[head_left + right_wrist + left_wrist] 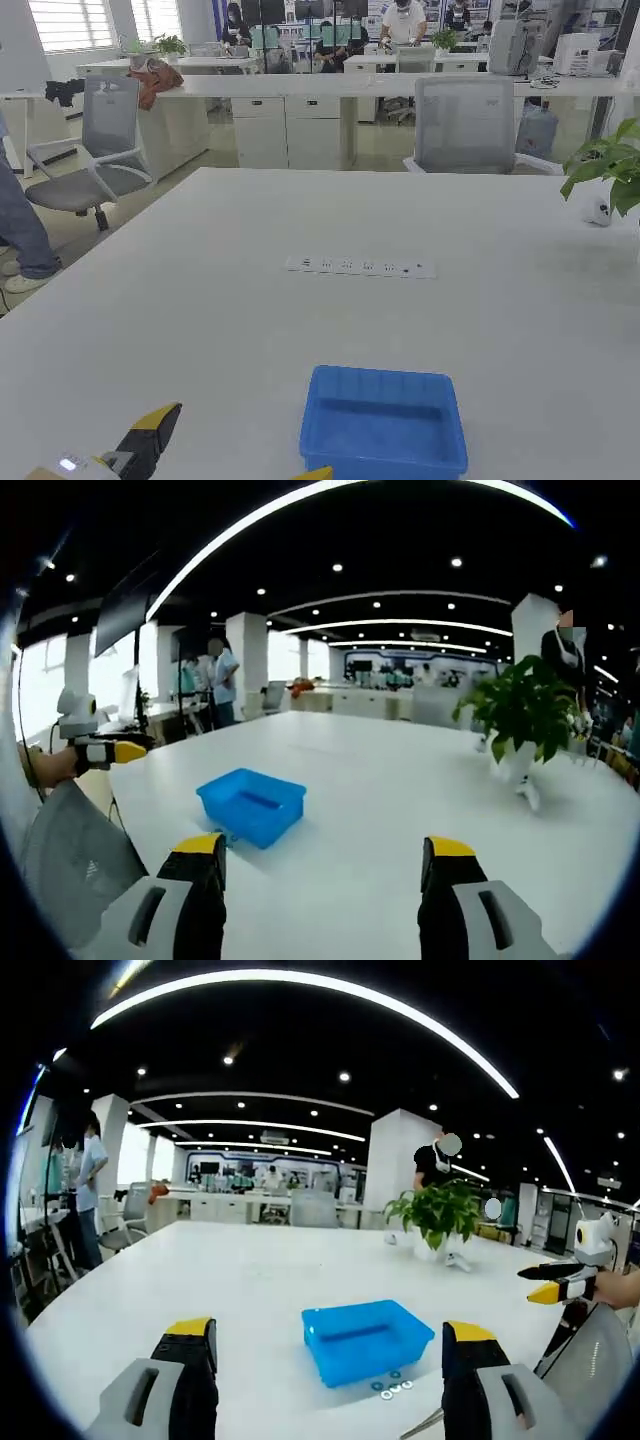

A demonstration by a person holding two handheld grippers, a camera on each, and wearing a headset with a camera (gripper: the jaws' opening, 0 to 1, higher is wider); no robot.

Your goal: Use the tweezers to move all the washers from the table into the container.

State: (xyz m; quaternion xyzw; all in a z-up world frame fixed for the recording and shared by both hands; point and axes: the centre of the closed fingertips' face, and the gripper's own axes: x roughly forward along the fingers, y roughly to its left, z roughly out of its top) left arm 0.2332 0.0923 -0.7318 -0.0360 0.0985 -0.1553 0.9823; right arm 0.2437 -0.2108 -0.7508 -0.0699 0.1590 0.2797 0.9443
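Observation:
A blue container (pixel 385 420) sits on the white table near its front edge, seen too as the blue container (pixel 365 1338) and the blue container (pixel 252 802). Several small washers (pixel 393 1387) lie on the table just in front of it. A thin grey piece, perhaps the tweezers (pixel 425 1422), lies beside my left jaw tip. My left gripper (pixel 330 1350) is open and holds nothing, with the container ahead between its jaws. My right gripper (pixel 325 865) is also open and holds nothing, the container ahead to its left. A gripper (pixel 150 432) pokes in at the head view's bottom left.
A power strip (pixel 360 267) is set in the white table (pixel 200 320) beyond the container. A potted plant (pixel 610 165) stands at the far right edge. Office chairs (pixel 465 125) stand along the far side. A grey chair back (pixel 75 860) is close by.

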